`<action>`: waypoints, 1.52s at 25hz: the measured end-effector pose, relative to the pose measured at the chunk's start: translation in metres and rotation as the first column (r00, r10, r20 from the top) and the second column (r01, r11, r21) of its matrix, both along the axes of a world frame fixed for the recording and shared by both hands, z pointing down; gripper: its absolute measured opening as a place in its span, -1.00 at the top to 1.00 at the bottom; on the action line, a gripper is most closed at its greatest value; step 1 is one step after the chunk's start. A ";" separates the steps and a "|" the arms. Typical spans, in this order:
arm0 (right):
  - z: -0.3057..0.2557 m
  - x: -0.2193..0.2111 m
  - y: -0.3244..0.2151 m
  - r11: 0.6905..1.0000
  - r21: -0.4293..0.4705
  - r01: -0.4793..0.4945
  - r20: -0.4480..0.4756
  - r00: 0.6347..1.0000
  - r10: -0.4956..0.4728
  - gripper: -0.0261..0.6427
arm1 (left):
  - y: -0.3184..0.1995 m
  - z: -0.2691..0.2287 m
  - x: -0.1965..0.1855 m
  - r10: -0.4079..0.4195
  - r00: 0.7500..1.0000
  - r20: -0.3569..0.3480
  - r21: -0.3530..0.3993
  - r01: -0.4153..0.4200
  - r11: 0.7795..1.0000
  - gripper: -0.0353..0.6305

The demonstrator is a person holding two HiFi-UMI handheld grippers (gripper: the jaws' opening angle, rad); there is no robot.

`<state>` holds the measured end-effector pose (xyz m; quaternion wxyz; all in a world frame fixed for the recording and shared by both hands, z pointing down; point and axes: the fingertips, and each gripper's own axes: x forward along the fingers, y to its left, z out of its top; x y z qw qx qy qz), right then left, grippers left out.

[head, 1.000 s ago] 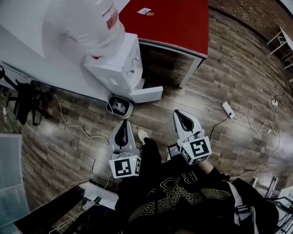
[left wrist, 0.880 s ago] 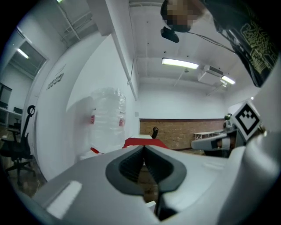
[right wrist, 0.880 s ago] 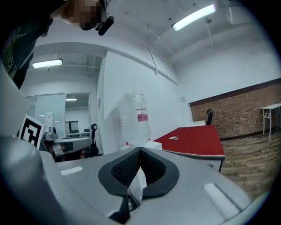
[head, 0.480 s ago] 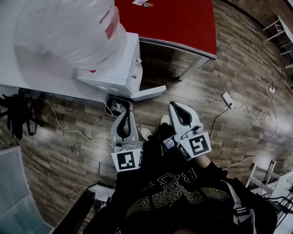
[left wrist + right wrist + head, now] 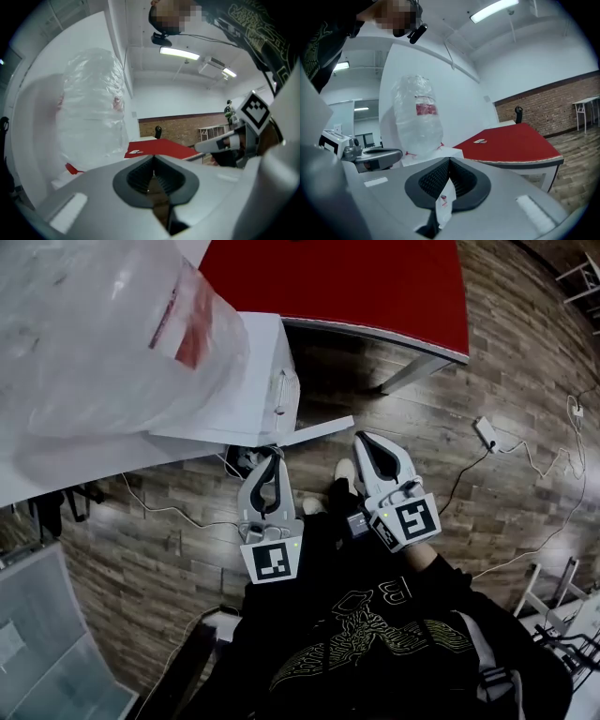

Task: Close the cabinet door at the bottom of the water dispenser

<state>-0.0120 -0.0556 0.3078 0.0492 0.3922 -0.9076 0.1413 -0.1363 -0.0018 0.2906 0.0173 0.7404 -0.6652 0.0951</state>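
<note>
The white water dispenser (image 5: 258, 381) stands at the upper left with a big clear bottle (image 5: 103, 334) on top. Its bottom cabinet door (image 5: 319, 431) stands open, swung out over the wooden floor. My left gripper (image 5: 275, 457) is shut and empty, its tips just short of the door's hinge end. My right gripper (image 5: 367, 440) is also shut and empty, a little to the right of the door's free end. In the left gripper view the shut left gripper (image 5: 153, 159) points level at the bottle (image 5: 91, 108). In the right gripper view the right gripper (image 5: 450, 160) faces the bottle (image 5: 417, 117).
A red table (image 5: 356, 282) stands right behind the dispenser, with one leg near the open door. A small white container (image 5: 242, 461) sits on the floor by the dispenser's base. A power strip (image 5: 486, 433) and cables lie at the right. My shoe (image 5: 344, 471) is between the grippers.
Both grippers have moved forward and a little down toward the dispenser's base. The dispenser and bottle now fill more of the head view. Both stayed shut.
</note>
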 end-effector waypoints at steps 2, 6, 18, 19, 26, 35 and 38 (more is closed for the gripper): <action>0.038 -0.008 -0.012 0.998 -0.062 0.023 -0.021 0.999 -0.024 0.93 | -0.015 0.017 0.006 0.036 0.999 -0.005 -0.019 -0.036 0.999 0.87; 0.149 -0.012 -0.024 0.944 -0.329 -0.001 -0.003 1.000 0.000 0.88 | -0.032 0.065 0.037 0.134 0.986 -0.097 -0.091 -0.143 0.986 0.87; 0.407 -0.015 -0.020 0.805 -0.568 -0.170 -0.195 0.978 0.069 0.53 | -0.044 0.293 0.031 0.219 0.969 -0.110 -0.341 -0.244 0.908 0.87; 0.421 -0.014 -0.016 0.794 -0.580 -0.180 -0.205 0.976 0.072 0.52 | -0.043 0.311 0.026 0.188 0.974 -0.127 -0.364 -0.222 0.904 0.87; 0.503 -0.006 -0.003 0.609 -0.759 -0.233 -0.126 0.969 0.214 0.39 | -0.035 0.352 0.010 0.126 0.980 -0.155 -0.403 -0.179 0.897 0.87; 0.526 -0.020 -0.068 0.598 -0.790 -0.138 0.009 0.972 0.235 0.41 | -0.020 0.361 0.009 0.117 0.977 -0.177 -0.431 -0.184 0.883 0.87; 0.524 -0.042 -0.100 0.629 -0.773 -0.083 0.035 0.984 0.173 0.43 | -0.017 0.364 0.011 0.104 0.976 -0.190 -0.439 -0.179 0.881 0.87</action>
